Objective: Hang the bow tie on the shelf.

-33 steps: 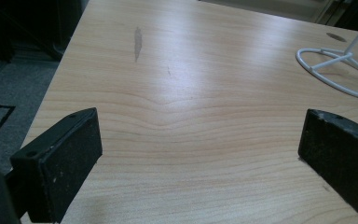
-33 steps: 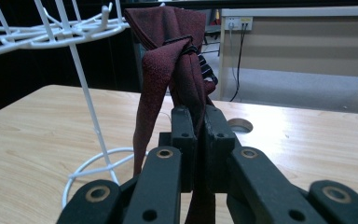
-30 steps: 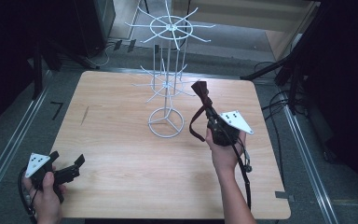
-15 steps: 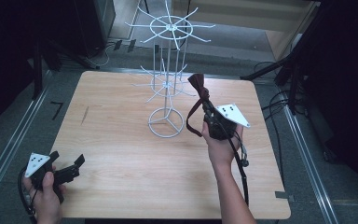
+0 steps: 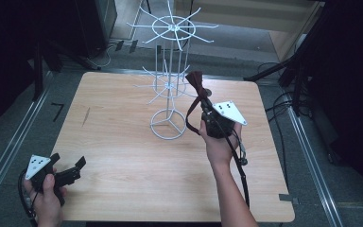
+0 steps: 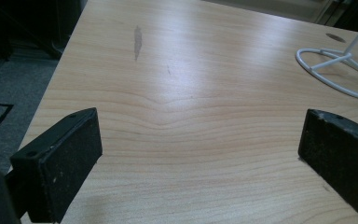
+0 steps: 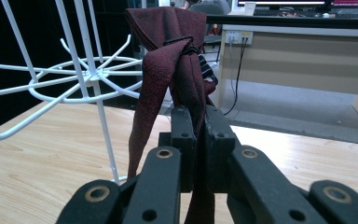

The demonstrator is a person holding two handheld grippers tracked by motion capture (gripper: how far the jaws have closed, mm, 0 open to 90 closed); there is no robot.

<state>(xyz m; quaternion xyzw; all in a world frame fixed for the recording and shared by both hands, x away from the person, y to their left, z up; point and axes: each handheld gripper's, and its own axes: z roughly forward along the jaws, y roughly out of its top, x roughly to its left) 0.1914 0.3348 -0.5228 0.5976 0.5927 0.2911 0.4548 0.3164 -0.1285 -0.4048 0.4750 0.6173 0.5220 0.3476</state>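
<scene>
The wooden table [image 5: 123, 156] carries a white wire rack [image 5: 169, 85]. Right forearm reaches up from the near edge, the right gripper [image 5: 203, 97] tilted up and away, clamped on a dark red tie [image 7: 168, 60] lifted beside the rack's lower hooks. It's a bit higher and closer to the rack than a second ago. The tie's long axis runs along the jaws, knot end up, tail hanging. The left gripper [image 5: 73, 169] sits by the near-left corner, jaws apart.

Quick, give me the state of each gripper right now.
Left gripper: open, nothing between its fingers, low over the table.
Right gripper: shut on the dark red necktie, held up near the white wire rack.
</scene>
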